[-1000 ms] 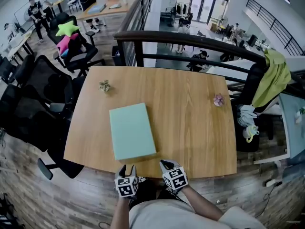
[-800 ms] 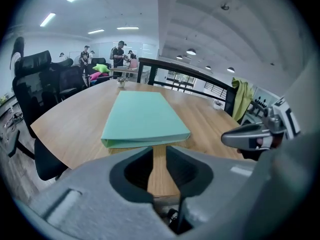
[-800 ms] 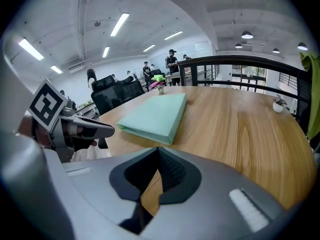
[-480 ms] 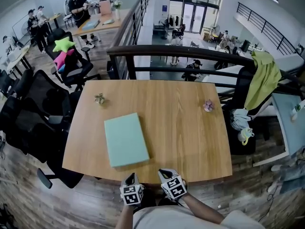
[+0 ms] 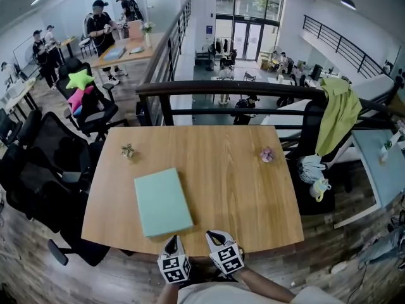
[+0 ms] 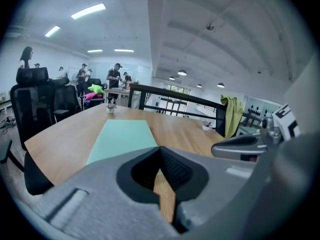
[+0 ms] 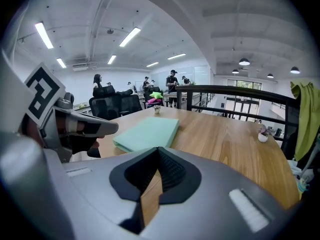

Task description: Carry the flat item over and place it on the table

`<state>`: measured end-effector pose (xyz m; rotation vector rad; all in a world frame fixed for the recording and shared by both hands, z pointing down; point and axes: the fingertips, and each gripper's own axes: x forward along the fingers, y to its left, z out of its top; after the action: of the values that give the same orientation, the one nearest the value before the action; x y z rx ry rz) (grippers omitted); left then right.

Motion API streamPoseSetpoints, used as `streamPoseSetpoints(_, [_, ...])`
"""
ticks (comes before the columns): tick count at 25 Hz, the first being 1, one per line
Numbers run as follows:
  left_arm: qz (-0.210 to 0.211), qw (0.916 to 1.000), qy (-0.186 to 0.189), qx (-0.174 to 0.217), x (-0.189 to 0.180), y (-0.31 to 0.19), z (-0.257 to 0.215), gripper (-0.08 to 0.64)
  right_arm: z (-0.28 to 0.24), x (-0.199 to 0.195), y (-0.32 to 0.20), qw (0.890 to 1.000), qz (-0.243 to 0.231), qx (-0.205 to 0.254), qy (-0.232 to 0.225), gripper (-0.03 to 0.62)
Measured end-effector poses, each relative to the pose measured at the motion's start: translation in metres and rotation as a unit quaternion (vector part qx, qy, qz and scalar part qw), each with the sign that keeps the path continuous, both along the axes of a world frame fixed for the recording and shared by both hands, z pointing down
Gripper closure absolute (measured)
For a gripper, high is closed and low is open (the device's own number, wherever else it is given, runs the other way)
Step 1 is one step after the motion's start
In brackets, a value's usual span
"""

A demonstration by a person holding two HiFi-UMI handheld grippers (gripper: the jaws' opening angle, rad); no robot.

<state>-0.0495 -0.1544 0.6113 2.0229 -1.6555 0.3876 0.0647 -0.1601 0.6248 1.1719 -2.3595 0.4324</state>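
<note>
Wooden table (image 5: 253, 189) takes up everything ahead of both grippers, its near edge right at their tips, with a black railing (image 5: 221, 90) past its far edge. The flat item, a mint-green slab (image 5: 162, 201), lies flat on the tabletop ahead of the left gripper (image 5: 172, 244) and ahead-left of the right gripper (image 5: 217, 238). It is resting on the wood and nothing touches it, so the placing looks done. The slab's long axis runs away from the grippers and leans slightly left at the far end. Its near short edge sits close to the table's near edge, just beyond the left gripper's tips. The left gripper view has the slab (image 6: 122, 139) almost dead ahead and a little left of the jaw line. The right gripper view has it (image 7: 150, 131) ahead and left, with bare wood straight in front. So the left hand is the nearer one, and any regrasp would come in over that near short edge. Left gripper (image 6: 162, 184): jaws fully together, only a sliver of table seen past them, nothing held. Right gripper (image 7: 155, 179): same, jaws closed on nothing. Both sit side by side at the table's near edge, clear of the slab and angled down toward the top. Two small items sit well beyond the slab. A tiny potted plant (image 5: 128, 151) is far ahead-left of the left gripper, and a small pink flower pot (image 5: 267, 154) is far ahead-right of the right gripper. Neither is in the approach line.
</note>
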Motion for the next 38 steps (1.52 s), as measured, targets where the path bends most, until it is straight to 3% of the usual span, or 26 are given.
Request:
streamPoseSetpoints(8, [-0.004, 0.9953, -0.019, 0.095, -0.011, -0.028, -0.072, 0.558, -0.056, 0.011, -0.032, 0.997, 0.033, 0.074, -0.02, 0.581])
streamPoseSetpoints(14, [0.012, 0.9888, -0.03, 0.146, -0.008, -0.04, -0.119, 0.558, -0.13, 0.022, -0.056, 0.985, 0.058, 0.155, -0.04, 0.581])
streamPoseSetpoints(23, [0.014, 0.968, -0.029, 0.249, -0.008, -0.047, -0.204, 0.558, -0.215, 0.03, -0.058, 0.966, 0.066, 0.244, -0.051, 0.581])
streamPoseSetpoints(28, [0.021, 0.9626, -0.02, 0.269, -0.01, -0.045, -0.235, 0.558, -0.237, 0.038, -0.056, 0.96, 0.08, 0.261, -0.068, 0.581])
streamPoseSetpoints(32, [0.003, 0.956, -0.026, 0.292, -0.02, -0.041, -0.25, 0.558, -0.245, 0.04, -0.053, 0.958, 0.08, 0.267, -0.07, 0.581])
streamPoseSetpoints(38, [-0.013, 0.953, -0.033, 0.301, -0.031, -0.036, -0.255, 0.558, -0.255, 0.042, -0.051, 0.954, 0.082, 0.281, -0.066, 0.581])
